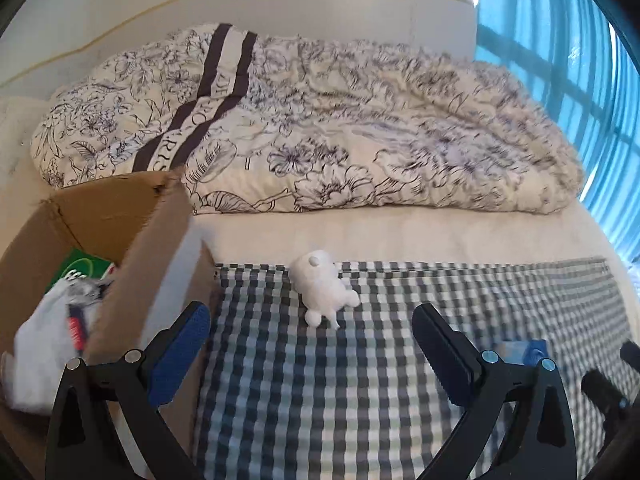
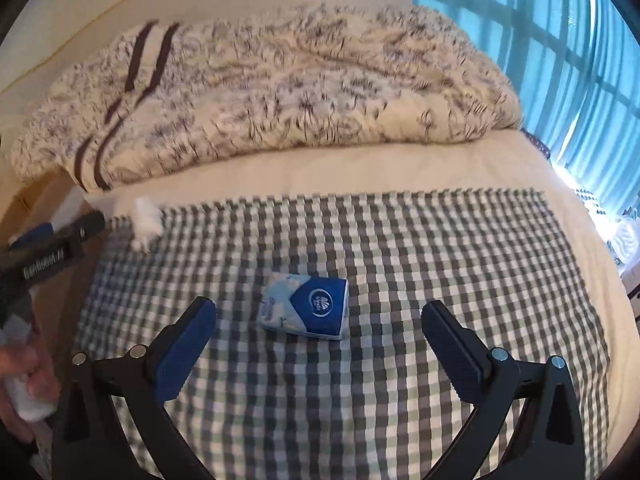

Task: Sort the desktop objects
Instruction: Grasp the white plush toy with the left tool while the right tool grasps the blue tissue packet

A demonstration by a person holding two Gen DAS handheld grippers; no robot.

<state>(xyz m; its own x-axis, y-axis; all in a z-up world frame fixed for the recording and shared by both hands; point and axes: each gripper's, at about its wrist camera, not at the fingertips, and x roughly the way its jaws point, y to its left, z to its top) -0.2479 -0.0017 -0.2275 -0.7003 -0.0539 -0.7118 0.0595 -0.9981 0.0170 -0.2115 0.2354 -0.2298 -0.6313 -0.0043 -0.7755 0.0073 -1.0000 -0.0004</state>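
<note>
With both hand-held grippers empty and spread wide over the bed's checked cloth (image 2: 400,240), the left hand-held gripper (image 1: 312,344) faced a white toy bear (image 1: 322,290) at the cloth's far edge beside the cardboard box (image 1: 132,248), the right hand-held gripper (image 2: 320,332) faced a blue tissue pack (image 2: 306,306) mid-cloth; seemingly, each next needed lowering and closing.

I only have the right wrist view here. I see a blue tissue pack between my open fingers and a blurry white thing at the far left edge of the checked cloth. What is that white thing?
Observer: A small white toy figure, lying on the checked cloth's far edge.
Operator: What's left of it?
Observer: An open cardboard box, beside the cloth.
Operator: Anything inside?
Observer: Yes, a green package and something white.
Operator: Left gripper busy?
Observer: No, the left gripper is open, empty, just short of the toy.
</note>
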